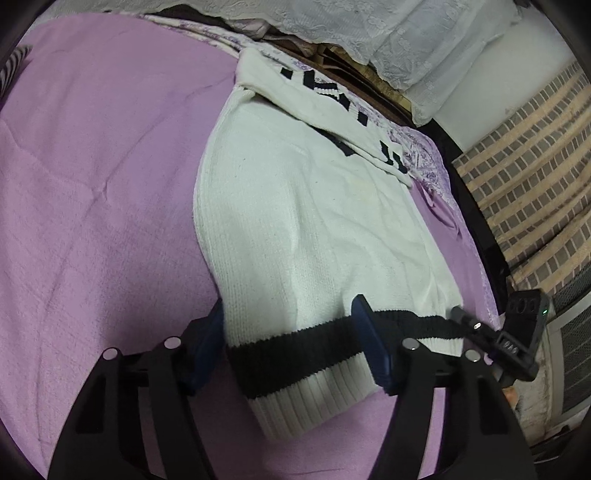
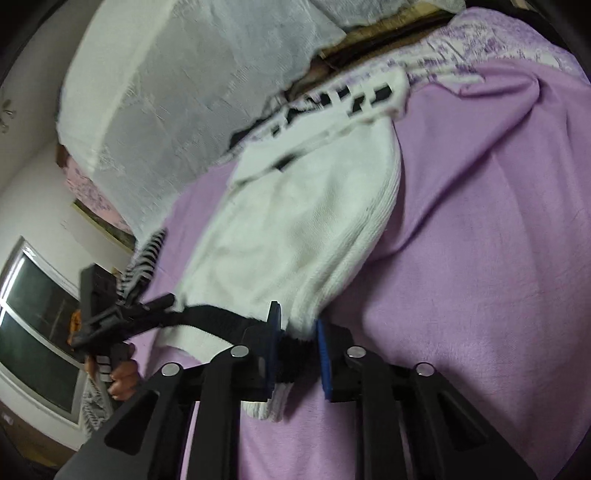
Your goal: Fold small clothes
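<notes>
So far the sweater [image 1: 317, 229] lies long on the bed [image 1: 92, 221], sides apparently folded in. The right hand-held gripper [image 2: 297, 354] pinches its hem and the left hand-held gripper [image 1: 291, 350] straddles it half-spread; the crosswise fold remains.

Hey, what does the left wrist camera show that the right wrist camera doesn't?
Only the left wrist view: a brick-patterned wall and the left gripper straddling the sweater's black hem band.

Only the right wrist view: a dark window, a hand on the other tool, and the right gripper pinching the hem corner.

Both: the white knit sweater on the purple blanket, and lace fabric behind.
</notes>
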Demonstrator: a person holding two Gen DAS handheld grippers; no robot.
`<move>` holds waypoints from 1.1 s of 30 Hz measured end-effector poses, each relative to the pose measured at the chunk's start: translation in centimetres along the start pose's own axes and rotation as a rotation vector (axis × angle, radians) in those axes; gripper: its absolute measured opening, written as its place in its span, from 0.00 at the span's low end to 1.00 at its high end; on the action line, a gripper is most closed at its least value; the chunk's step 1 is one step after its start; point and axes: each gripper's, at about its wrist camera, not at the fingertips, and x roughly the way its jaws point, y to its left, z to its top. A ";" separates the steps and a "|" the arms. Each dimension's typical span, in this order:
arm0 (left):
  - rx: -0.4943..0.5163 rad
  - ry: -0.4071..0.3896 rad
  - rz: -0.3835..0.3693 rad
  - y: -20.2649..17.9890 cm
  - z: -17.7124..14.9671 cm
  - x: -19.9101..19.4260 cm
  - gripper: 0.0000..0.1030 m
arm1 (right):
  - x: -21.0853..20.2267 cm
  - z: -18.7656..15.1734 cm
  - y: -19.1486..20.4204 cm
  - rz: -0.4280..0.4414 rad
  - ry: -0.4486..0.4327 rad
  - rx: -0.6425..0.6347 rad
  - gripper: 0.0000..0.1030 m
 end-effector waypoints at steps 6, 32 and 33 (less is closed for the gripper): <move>-0.035 0.003 -0.040 0.3 -0.1 0.0 0.69 | 0.3 -0.1 0.6 -0.012 0.026 -0.026 0.30; 0.119 -0.169 0.078 -3.1 -1.4 -2.3 0.19 | -2.9 -0.1 1.3 -0.008 -0.148 -0.028 0.11; 0.119 -0.184 0.071 -3.3 -1.6 -2.9 0.19 | -3.2 -0.1 1.3 0.003 -0.152 -0.023 0.11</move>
